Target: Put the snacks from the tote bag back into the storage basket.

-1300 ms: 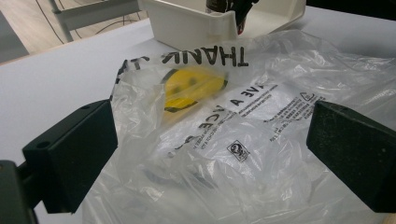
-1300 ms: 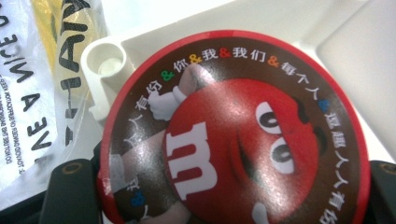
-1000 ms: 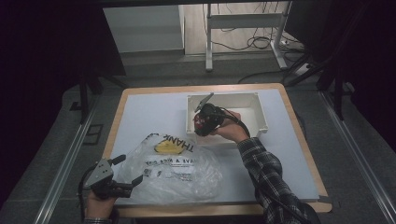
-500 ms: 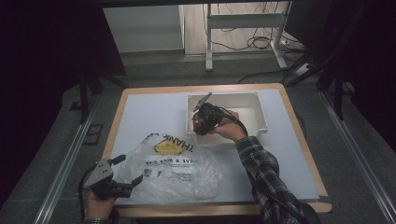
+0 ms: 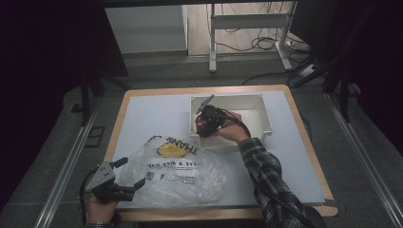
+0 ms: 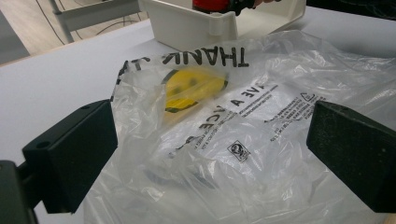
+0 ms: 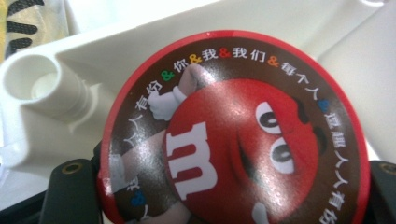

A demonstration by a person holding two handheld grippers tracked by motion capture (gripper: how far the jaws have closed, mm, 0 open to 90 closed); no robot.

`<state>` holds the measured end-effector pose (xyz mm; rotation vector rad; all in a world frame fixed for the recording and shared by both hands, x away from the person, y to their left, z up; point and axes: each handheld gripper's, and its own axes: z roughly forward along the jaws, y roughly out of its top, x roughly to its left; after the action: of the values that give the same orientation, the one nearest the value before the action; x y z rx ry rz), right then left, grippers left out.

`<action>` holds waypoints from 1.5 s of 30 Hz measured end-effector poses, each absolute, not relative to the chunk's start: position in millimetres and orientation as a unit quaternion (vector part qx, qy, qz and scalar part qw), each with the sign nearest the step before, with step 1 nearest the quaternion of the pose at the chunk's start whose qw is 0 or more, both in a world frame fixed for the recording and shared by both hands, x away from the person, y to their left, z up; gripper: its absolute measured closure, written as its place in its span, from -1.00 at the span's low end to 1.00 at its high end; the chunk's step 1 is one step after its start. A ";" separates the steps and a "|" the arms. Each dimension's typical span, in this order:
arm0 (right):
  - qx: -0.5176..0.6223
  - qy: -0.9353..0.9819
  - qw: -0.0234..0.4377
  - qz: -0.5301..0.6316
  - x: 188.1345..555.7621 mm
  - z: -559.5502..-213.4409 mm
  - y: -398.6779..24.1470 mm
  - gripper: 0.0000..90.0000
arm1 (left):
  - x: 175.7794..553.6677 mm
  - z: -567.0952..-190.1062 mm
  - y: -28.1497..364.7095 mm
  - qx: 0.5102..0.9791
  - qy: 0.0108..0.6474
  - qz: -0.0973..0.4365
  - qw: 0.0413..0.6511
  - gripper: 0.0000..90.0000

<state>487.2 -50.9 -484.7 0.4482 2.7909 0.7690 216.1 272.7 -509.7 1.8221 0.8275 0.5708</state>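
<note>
A round red candy tin [image 7: 233, 135] with a cartoon face on its lid sits between the jaws of my right gripper [image 7: 229, 196], which is shut on it. In the high view that gripper [image 5: 203, 124] holds the tin [image 5: 200, 127] at the near-left corner of the white box [image 5: 263, 102]. A clear plastic bag [image 5: 176, 166] with a yellow smiley and black print lies crumpled on the table's near side. My left gripper [image 5: 133, 172] stands open at the bag's near-left edge. In the left gripper view the bag [image 6: 243, 140] lies between and beyond the wide-apart jaws, and the pads do not press on it.
The white box [image 6: 196, 28] stands just behind the bag on the pale table [image 5: 147, 114]. Past the table's far edge stand a desk frame and loose cables [image 5: 247, 42]. Metal rails [image 5: 66, 161] run along both sides.
</note>
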 end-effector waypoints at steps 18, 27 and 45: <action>0.147 0.951 0.100 0.253 494.2 -496.5 -47.7 -0.43 | 216.0 -509.7 272.8 0.755 0.343 0.237 0.505 -0.96; 0.145 0.952 0.098 0.252 495.6 -498.8 -47.1 -0.43 | 215.9 -509.6 272.9 0.755 0.343 0.237 0.505 -0.96; 0.157 0.946 0.090 0.271 499.9 -503.2 -50.5 -0.53 | 216.0 -509.9 272.7 0.756 0.343 0.237 0.504 -0.96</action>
<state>499.9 -50.5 -503.2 0.4681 2.8121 0.8046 216.0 272.7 -509.9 1.8260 0.8269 0.5710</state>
